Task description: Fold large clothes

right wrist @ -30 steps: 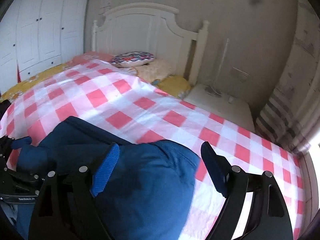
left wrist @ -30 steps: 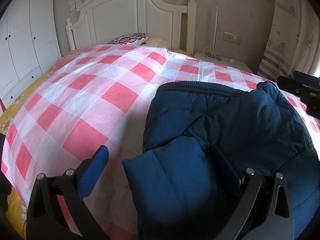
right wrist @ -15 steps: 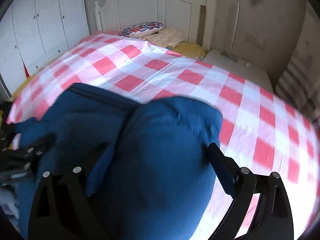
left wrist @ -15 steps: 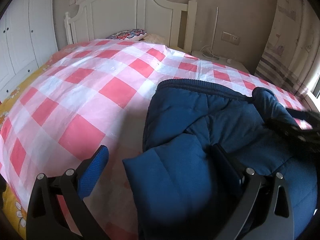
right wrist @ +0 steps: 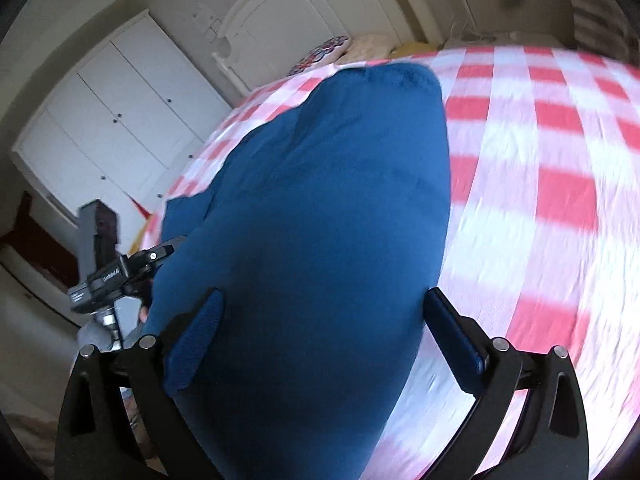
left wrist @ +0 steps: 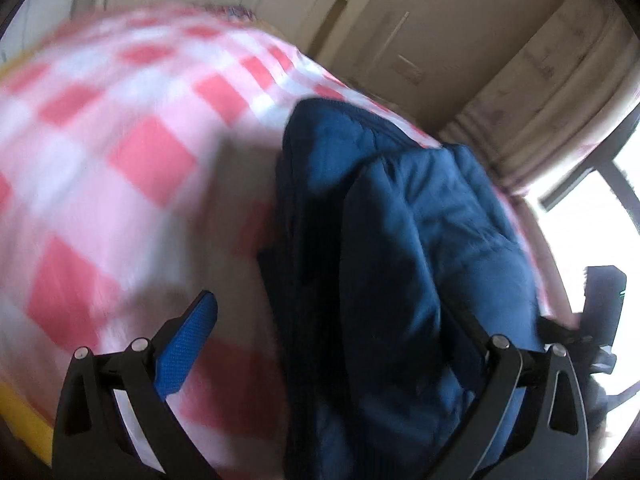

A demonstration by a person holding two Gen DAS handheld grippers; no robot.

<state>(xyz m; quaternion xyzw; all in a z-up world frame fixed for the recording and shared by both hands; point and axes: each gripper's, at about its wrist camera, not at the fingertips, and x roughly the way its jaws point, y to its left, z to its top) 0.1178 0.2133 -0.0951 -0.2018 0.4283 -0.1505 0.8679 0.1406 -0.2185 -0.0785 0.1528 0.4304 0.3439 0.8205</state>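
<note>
Right gripper [right wrist: 320, 336] spread wide, jaws just opened, straddling without pinching a blue padded jacket [right wrist: 320, 208]. Left gripper [left wrist: 332, 344] likewise parted over the jacket's folded edge. Jacket lying bunched on a red-and-white checked bedspread [right wrist: 540, 160], white headboard [right wrist: 320, 20] beyond.

A dark blue padded jacket [left wrist: 420, 240] lies folded on the bed's pink-and-white checked cover [left wrist: 120, 152]. The quilted fabric shows stitched panels and a ribbed dark edge along its far side. One layer is doubled over the rest, making a thick, puffy bundle with a deep crease running down it. In the right wrist view the jacket [right wrist: 320, 220] presents a smooth, rounded blue surface, its far end narrowing toward the headboard end of the bed.
</note>
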